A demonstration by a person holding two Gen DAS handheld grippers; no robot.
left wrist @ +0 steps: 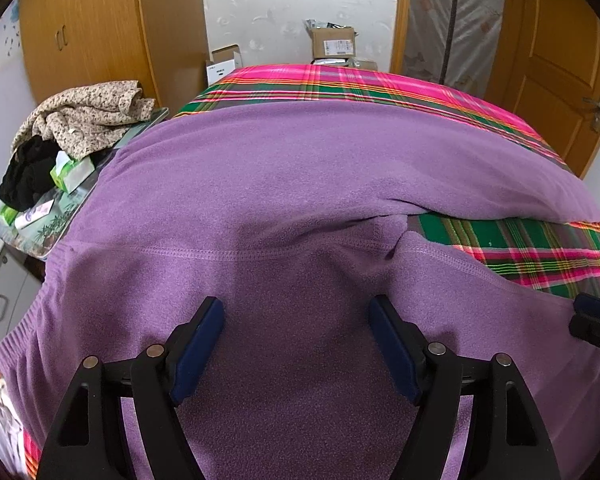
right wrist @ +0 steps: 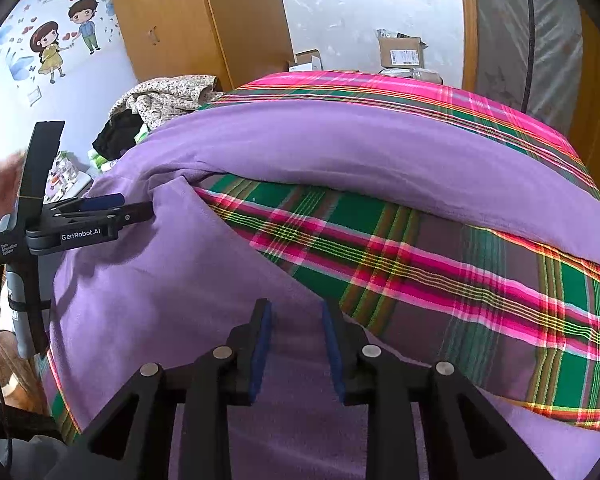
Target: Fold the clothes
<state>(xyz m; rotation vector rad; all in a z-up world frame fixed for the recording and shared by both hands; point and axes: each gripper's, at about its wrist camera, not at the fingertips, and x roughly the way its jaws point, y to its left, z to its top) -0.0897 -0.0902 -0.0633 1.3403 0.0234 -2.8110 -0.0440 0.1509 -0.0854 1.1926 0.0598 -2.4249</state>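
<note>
Purple fleece trousers (left wrist: 300, 184) spread flat on bed over pink-green plaid blanket (right wrist: 420, 264), legs forked apart, waistband nearest me. My left gripper (left wrist: 296, 344) hovers over seat area, fingers wide, nothing held. My right gripper (right wrist: 296, 348) over near leg, fingers half apart, fabric under them, not pinched. Risk as I judge it: closing here grabs top layer only or snags blanket, dragging fold crooked.
</note>
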